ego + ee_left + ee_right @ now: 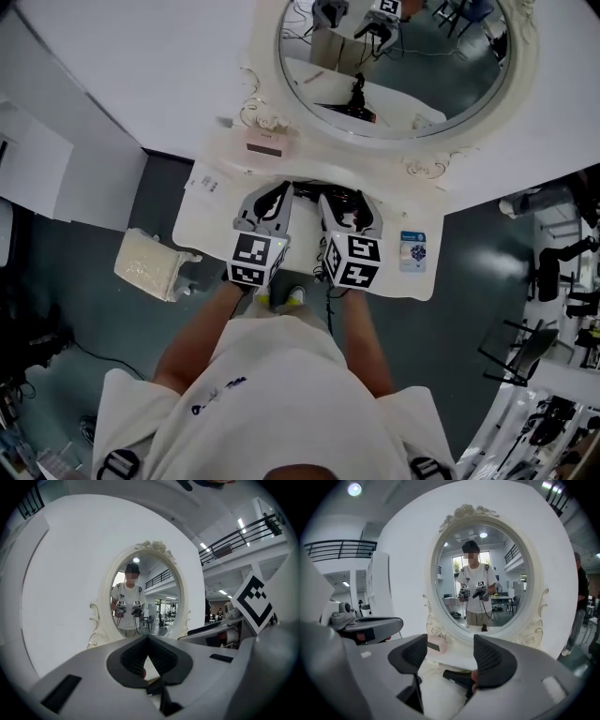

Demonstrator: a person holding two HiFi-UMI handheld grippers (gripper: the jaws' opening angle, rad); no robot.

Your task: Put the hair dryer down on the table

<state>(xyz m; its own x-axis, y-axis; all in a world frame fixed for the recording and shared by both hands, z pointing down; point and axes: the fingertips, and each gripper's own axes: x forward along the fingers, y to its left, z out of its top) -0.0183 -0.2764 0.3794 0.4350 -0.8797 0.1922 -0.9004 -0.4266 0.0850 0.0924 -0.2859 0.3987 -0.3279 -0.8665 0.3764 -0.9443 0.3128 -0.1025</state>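
Right hand-held gripper [450, 645]: jaws spread, empty, raised above the black hair dryer [457, 678], which lies on the white table [208, 221] before the oval mirror [454, 597]. Left hand-held gripper [147, 638]: jaw tips pressed together, holding nothing.

Black hair dryer [457, 678], white table [211, 228], cream scroll-patterned mirror frame [417, 161], pink box [267, 143], black-and-white square-patterned marker cubes [256, 260].
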